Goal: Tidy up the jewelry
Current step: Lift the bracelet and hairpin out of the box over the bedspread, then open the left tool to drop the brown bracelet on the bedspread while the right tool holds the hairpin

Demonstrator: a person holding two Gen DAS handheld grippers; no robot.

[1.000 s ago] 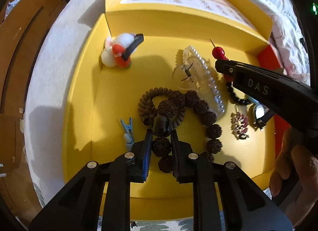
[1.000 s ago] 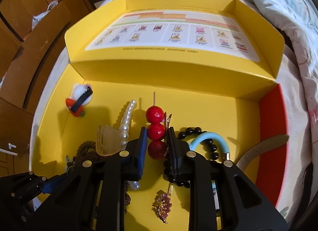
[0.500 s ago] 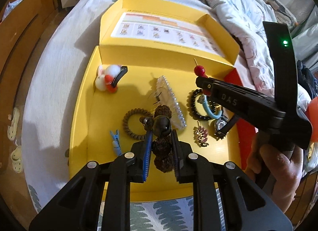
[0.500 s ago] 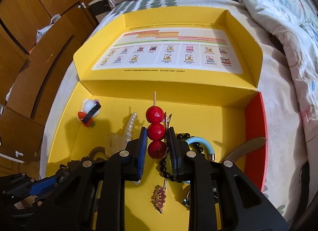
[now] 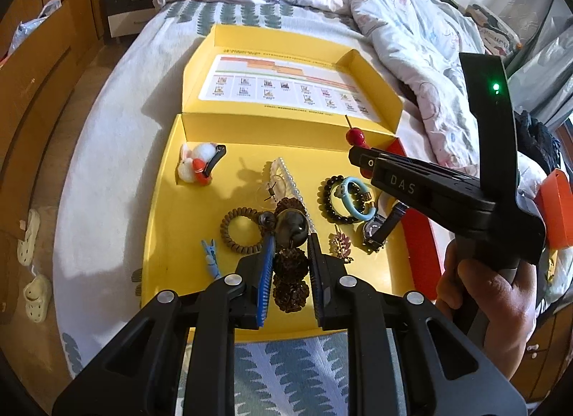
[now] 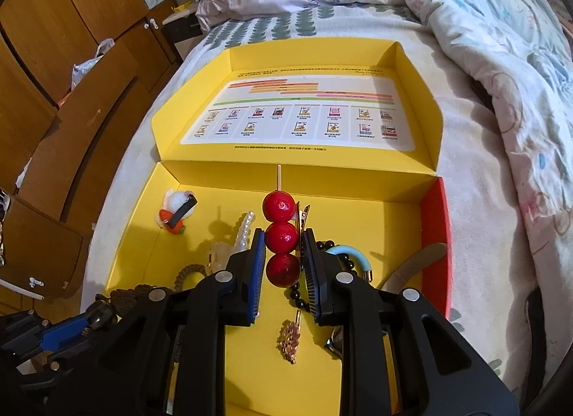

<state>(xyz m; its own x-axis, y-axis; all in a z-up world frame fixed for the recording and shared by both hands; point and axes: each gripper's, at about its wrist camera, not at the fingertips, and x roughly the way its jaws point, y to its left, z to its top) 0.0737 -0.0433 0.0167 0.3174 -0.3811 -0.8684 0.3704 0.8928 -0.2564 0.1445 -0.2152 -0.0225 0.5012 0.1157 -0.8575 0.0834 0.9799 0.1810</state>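
Rising from the yellow box (image 5: pixel 161 215), each hand-held gripper now carries jewelry.

- The left gripper (image 5: pixel 289 247) points steeply down over the yellow box (image 5: pixel 161 208), its jaws closed on a string of dark brown beads (image 5: pixel 289 265).
- The right gripper (image 6: pixel 283 237) points steeply down over the same box, its jaws clamped on a red-ball hair clip (image 6: pixel 282 237).
- A bare hand (image 5: pixel 480 294) wraps the right gripper's handle, beside the box's right edge.
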